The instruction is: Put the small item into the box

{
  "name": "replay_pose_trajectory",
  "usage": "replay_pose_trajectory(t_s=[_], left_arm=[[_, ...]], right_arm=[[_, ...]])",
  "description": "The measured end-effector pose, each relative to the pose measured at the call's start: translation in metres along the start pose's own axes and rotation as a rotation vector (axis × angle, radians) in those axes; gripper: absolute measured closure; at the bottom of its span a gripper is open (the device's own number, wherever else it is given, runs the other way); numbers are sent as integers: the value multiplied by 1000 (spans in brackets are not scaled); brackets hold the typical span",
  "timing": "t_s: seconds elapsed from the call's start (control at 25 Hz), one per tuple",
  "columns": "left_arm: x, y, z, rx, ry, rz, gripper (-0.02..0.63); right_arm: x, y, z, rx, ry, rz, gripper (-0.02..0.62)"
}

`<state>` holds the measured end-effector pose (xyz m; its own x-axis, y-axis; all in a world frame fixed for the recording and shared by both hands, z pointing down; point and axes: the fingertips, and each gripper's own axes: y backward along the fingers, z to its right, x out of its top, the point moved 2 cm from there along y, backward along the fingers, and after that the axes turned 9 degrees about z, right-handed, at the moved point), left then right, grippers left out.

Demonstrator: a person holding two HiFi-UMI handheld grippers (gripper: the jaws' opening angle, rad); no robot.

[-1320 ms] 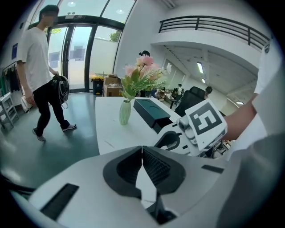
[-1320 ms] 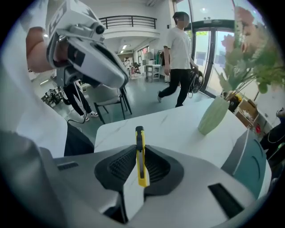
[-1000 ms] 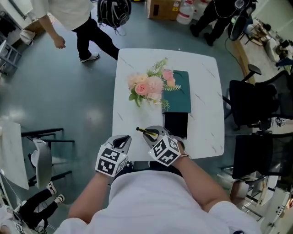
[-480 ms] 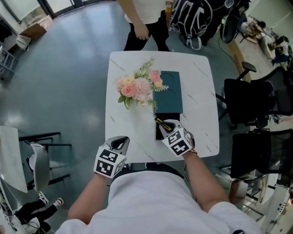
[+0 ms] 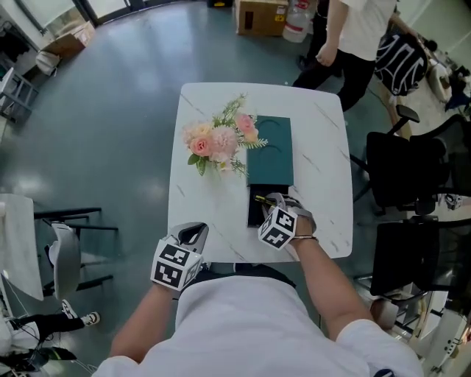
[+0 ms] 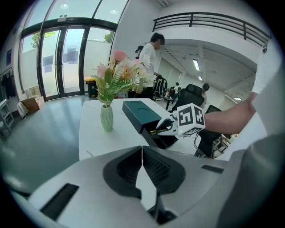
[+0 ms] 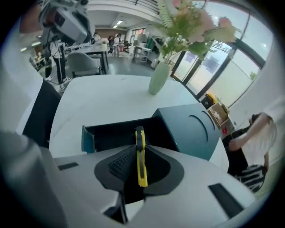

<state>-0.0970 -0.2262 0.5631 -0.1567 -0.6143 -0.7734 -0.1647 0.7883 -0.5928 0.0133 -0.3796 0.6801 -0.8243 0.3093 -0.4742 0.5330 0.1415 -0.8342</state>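
A yellow and black utility knife (image 7: 141, 168) stands upright between the jaws of my right gripper (image 7: 139, 155), which is shut on it. Its tip reaches over the open black box (image 7: 116, 133) right in front. In the head view that gripper (image 5: 271, 208) hovers above the box (image 5: 259, 213), with the knife (image 5: 262, 199) poking out toward the dark green lid (image 5: 269, 150). My left gripper (image 5: 191, 234) rests at the table's front edge, jaws shut on nothing (image 6: 142, 150). It looks across at the knife (image 6: 157, 131) and the box (image 6: 161, 139).
A vase of pink flowers (image 5: 215, 141) stands on the white table (image 5: 324, 154), left of the lid. Black office chairs (image 5: 403, 171) crowd the table's right side. A person (image 5: 352, 37) walks at the far right, near a cardboard box (image 5: 260, 15).
My right gripper has carried the knife forward from the table's front edge to above the open box. The left gripper has stayed put. A person behind the table has walked to the right.
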Motion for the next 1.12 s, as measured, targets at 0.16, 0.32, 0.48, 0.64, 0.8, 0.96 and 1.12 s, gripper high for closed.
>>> replay_pose_trajectory(t_s=[0.16,0.32,0.48,0.64,0.8,0.96,1.12], left_arm=[[-1,0,4,26,9,2,589],[0,2,8,54,23,10,589],[-2,4,9,84,48,25,589],[-5,8,20,84,60,37,589],[0,12,27,69,36,60,589],[3,22,35,52,10,88,589],[1,41,51,13,-20,114,589]], right_arm=[[-7,-13,-5,46,113,-30,523],[-8,-17,-5,64,157,-23,523],[-7,-18,-3,83,136,2,511],[-9,-7,-4,80,124,12,505],[-8,10,-4,41,97,24,505],[2,34,-11,-7,21,81,506],[23,73,-24,-57,-168,204,515]])
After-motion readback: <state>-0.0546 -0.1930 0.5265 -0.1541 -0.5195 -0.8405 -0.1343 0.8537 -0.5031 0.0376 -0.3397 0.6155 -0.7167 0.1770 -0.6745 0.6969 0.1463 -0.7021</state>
